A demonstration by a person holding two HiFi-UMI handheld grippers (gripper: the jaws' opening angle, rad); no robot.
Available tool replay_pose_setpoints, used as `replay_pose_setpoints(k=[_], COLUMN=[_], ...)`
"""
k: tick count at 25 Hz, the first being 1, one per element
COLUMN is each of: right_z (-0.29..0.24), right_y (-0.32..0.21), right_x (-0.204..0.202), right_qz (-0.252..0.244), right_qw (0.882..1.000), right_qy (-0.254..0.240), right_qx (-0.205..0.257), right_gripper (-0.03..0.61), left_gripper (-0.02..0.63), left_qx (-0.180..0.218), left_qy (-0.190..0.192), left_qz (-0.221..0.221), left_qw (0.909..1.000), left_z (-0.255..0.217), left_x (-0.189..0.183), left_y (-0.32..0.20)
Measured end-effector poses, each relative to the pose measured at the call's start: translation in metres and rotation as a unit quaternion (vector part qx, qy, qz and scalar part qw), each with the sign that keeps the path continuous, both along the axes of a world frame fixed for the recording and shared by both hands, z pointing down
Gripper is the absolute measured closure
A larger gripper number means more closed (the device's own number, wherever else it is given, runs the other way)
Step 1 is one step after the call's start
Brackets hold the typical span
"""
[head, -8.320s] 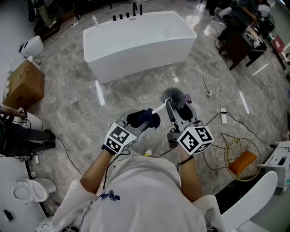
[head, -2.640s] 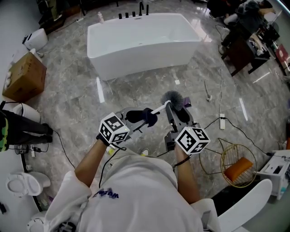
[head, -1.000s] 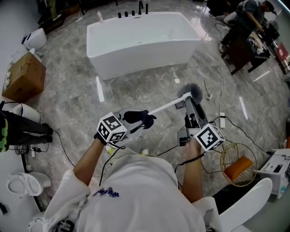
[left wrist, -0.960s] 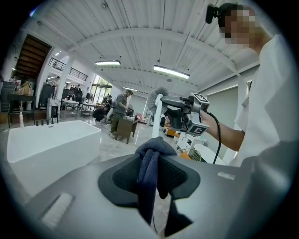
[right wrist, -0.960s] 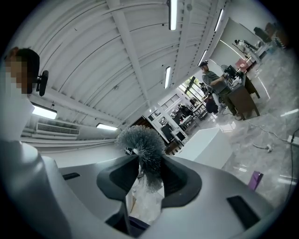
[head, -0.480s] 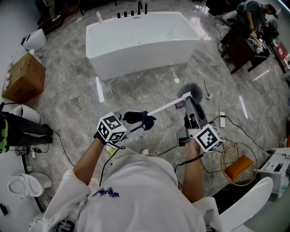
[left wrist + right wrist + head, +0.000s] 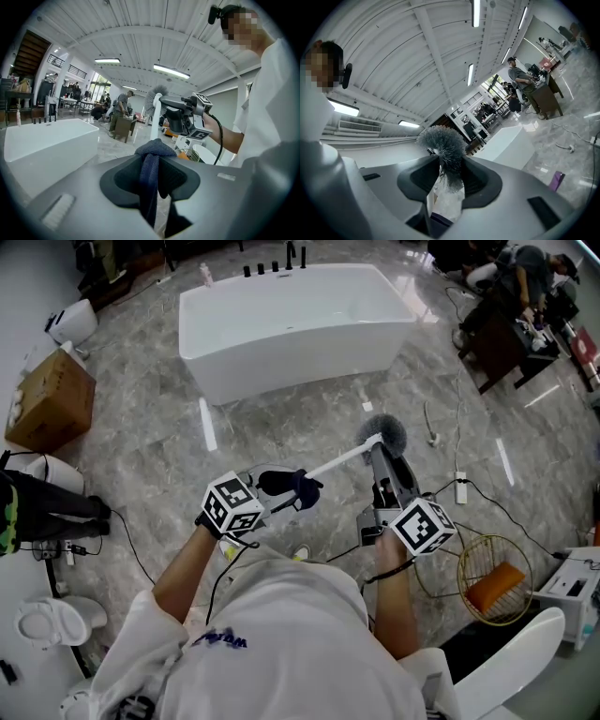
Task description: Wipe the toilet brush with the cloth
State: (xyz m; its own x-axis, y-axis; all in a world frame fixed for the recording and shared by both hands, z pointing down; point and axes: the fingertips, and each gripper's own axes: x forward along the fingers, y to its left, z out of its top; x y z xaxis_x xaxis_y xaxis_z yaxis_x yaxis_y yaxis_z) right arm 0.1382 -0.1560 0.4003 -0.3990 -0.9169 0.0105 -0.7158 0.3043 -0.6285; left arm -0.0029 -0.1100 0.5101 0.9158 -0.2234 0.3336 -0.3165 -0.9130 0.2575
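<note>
In the head view my left gripper [image 7: 292, 486] holds a dark blue cloth [image 7: 307, 489], bunched round the lower end of the toilet brush's white handle [image 7: 337, 462]. Its jaws are closing, with the cloth [image 7: 152, 154] pinched between them. My right gripper [image 7: 378, 450] is shut on the toilet brush just below its grey bristle head [image 7: 384, 430]. The bristle head [image 7: 443, 145] sticks out between those jaws in the right gripper view. Seen from the left gripper view, the white handle [image 7: 155, 122] rises behind the cloth toward the right gripper [image 7: 180, 115].
A white bathtub [image 7: 291, 324] stands ahead on the marble floor. A cardboard box [image 7: 47, 399] lies far left and a toilet [image 7: 37, 634] at lower left. A wire basket [image 7: 492, 582] and cables [image 7: 459, 486] lie at the right. Desks with people [image 7: 525, 296] fill the top right.
My right gripper has carried the brush head a little to the left, toward the left gripper, so less handle shows between them. The left gripper and cloth stayed put.
</note>
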Motion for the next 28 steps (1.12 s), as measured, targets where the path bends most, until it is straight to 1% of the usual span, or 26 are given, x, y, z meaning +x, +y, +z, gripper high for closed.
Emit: replay_pose_setpoints(k=[9,13,16,20,23,26,28], right_z=[0.01,0.016,0.022,0.03,0.032,0.036,0.035], right_y=[0.006,0.008,0.008,0.01,0.007,0.005,0.003], right_x=[-0.017,-0.02,-0.017,-0.011,-0.012,-0.015,-0.017], right_qz=[-0.015,-0.018,-0.015,-0.016,-0.037,-0.059,-0.064], right_qw=[1.0,1.0,0.999,0.999,0.999,0.997,0.996], right_qy=[0.005,0.005,0.006,0.005,0.015,0.037,0.043], right_qx=[-0.014,-0.019,-0.027,-0.031,-0.033,-0.036,-0.037], right_gripper=[0.436,0.436,0.434,0.403,0.377,0.339,0.346], left_gripper=[0.515,0.517,0.532,0.543,0.543,0.543,0.543], left_qx=[-0.011,-0.015,-0.026,-0.037,-0.042,-0.042,-0.042], left_qy=[0.016,0.018,0.017,0.021,0.024,0.02,0.019], left_qz=[0.004,0.005,0.014,0.023,0.029,0.036,0.037], left_qw=[0.9998,0.9997,0.9994,0.9988,0.9984,0.9983,0.9983], left_z=[-0.005,-0.003,-0.002,-0.003,-0.003,-0.002,-0.003], left_x=[0.007,0.009,0.013,0.016,0.015,0.016,0.015], left_y=[0.003,0.006,0.012,0.026,0.03,0.033,0.033])
